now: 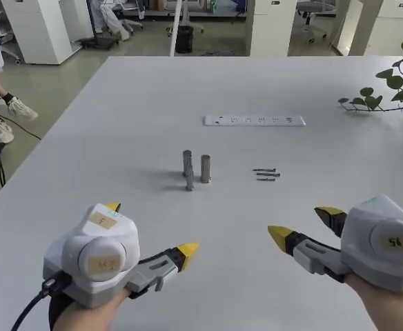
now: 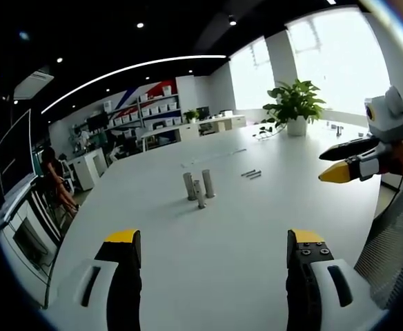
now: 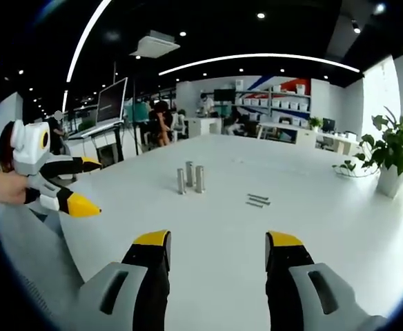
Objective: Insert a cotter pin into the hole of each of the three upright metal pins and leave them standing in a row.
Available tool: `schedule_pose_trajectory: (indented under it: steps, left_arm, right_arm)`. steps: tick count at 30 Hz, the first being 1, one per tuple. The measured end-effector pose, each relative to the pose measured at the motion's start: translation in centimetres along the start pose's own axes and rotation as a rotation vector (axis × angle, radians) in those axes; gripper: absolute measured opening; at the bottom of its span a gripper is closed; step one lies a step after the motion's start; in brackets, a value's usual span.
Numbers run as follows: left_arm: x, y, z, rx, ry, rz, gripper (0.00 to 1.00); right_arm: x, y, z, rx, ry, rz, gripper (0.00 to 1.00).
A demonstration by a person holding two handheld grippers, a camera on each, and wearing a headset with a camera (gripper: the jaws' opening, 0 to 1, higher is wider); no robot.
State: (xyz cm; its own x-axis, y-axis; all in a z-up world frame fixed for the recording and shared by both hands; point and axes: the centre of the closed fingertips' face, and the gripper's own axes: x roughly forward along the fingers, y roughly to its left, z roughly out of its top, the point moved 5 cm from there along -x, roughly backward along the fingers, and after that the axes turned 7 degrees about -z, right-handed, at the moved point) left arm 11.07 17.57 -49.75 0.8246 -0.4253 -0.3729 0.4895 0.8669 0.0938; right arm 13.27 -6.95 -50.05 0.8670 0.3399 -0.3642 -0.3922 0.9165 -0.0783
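1. Three upright grey cylindrical metal pins (image 1: 205, 168) stand in a tight cluster near the middle of the pale grey tabletop (image 1: 119, 124). They form more of a triangle than a row: two sit at the back and a shorter-looking one stands in front.
2. From the left gripper view I see the same metal pins (image 2: 207, 183) straight ahead of me, and from the right gripper view they (image 3: 199, 178) sit slightly left of centre.
3. To the right of the cluster, apart from it, small dark cotter pins (image 1: 265, 174) lie flat and roughly parallel on the tabletop. I count three, though they are tiny. They also show in the left gripper view (image 2: 251, 174) and the right gripper view (image 3: 258, 200).
4. My left tool (image 1: 150, 227) hovers low at the near edge with its yellow-tipped jaws spread wide and holding nothing. Its own view confirms the gap (image 2: 213, 238), and the right gripper view catches it from the side (image 3: 87, 184).
5. My right tool (image 1: 303, 225) hovers on the opposite side, its jaws likewise spread and empty (image 3: 217, 241). It enters the left gripper view at the right (image 2: 338, 162).
6. Both tools sit well short of the metal pins and the cotter pins.
7. Beyond the cluster, a long white power strip (image 1: 254, 121) lies across the tabletop, and a leafy green plant (image 1: 395, 86) reaches in at the far right.
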Motion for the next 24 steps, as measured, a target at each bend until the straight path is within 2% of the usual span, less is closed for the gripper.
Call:
schedule_pose_trajectory:
  steps: [15,19,21,24]
  left_arm:
    - [-0.03,-0.13,0.04,0.008,-0.003,-0.008,0.87]
    - [-0.07,-0.15,0.01,0.010,0.000,-0.007,0.87]
    - [-0.13,-0.10,0.15,0.008,-0.007,-0.002,0.87]
    - [-0.16,-0.07,0.14,0.009,-0.008,0.000,0.88]
  right_arm:
    - [-0.05,0.04,0.02,0.000,0.000,-0.001,0.52]
    - [-0.09,-0.33,0.02,-0.021,-0.001,-0.027,0.56]
    - [-0.13,-0.34,0.04,0.002,-0.002,-0.023,0.56]
    - [-0.05,-0.32,0.01,-0.002,-0.003,-0.017,0.58]
